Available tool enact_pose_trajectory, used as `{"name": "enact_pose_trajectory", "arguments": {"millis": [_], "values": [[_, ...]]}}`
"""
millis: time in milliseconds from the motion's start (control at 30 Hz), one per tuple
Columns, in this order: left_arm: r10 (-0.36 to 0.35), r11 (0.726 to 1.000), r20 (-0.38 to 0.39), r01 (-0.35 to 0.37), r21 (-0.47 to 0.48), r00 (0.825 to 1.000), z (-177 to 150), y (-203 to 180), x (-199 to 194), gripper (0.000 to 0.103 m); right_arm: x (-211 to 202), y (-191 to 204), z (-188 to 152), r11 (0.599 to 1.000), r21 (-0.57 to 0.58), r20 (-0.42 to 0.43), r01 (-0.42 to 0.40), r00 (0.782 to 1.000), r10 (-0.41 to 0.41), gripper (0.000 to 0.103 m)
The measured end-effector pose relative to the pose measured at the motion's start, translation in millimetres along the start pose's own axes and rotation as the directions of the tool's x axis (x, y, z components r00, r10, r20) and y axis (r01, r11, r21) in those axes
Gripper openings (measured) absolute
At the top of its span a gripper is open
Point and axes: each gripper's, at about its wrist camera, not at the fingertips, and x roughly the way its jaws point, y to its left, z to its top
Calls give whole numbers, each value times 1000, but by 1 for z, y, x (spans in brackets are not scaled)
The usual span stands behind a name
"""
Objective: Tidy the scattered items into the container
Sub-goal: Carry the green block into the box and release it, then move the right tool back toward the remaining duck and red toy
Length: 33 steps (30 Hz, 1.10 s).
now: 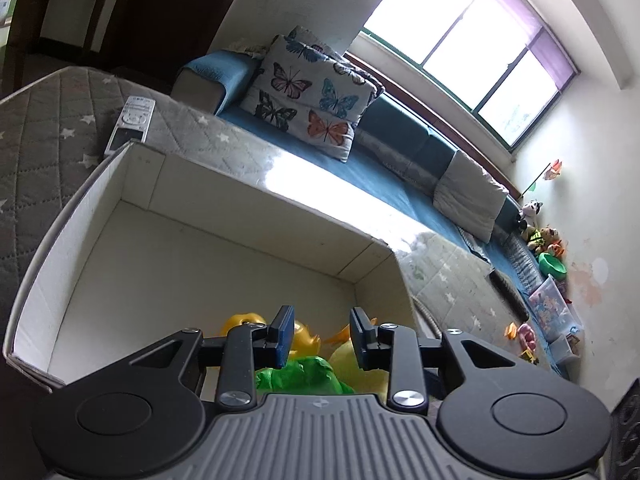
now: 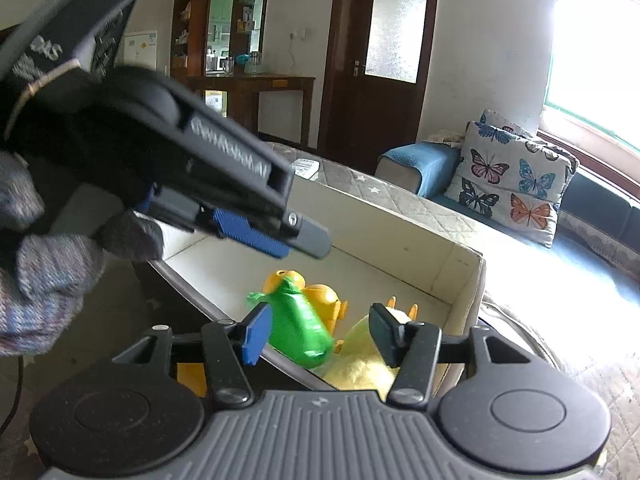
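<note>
A white-lined box stands on the grey star-quilted mat; it also shows in the right wrist view. In its near corner lie a green toy, an orange-yellow toy and a pale yellow plush. My left gripper is open above the box, just over these toys, holding nothing. My right gripper is open at the box's near rim; the blurred green toy sits between and beyond its fingers, beside the orange toy and plush. The left gripper reaches over the box from the left.
A white remote lies on the mat behind the box. A blue sofa with a butterfly cushion runs along the window wall. Toys and a plastic bin sit at its far end. A dark door and wooden table stand behind.
</note>
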Motion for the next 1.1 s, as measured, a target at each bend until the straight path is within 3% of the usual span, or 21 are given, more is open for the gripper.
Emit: {"name": "enact_pose_trajectory", "arguments": {"millis": [567,1100], "values": [[12,999,19,-13,34,1000,-23,-5,-38,33,-43,16,-20,999,31,30,-9,1000,8,55],[85,995,12,-85,49,996,-72,4,-78,33,-70,46,-54,994,60,-11,-92,996,92,56]]}}
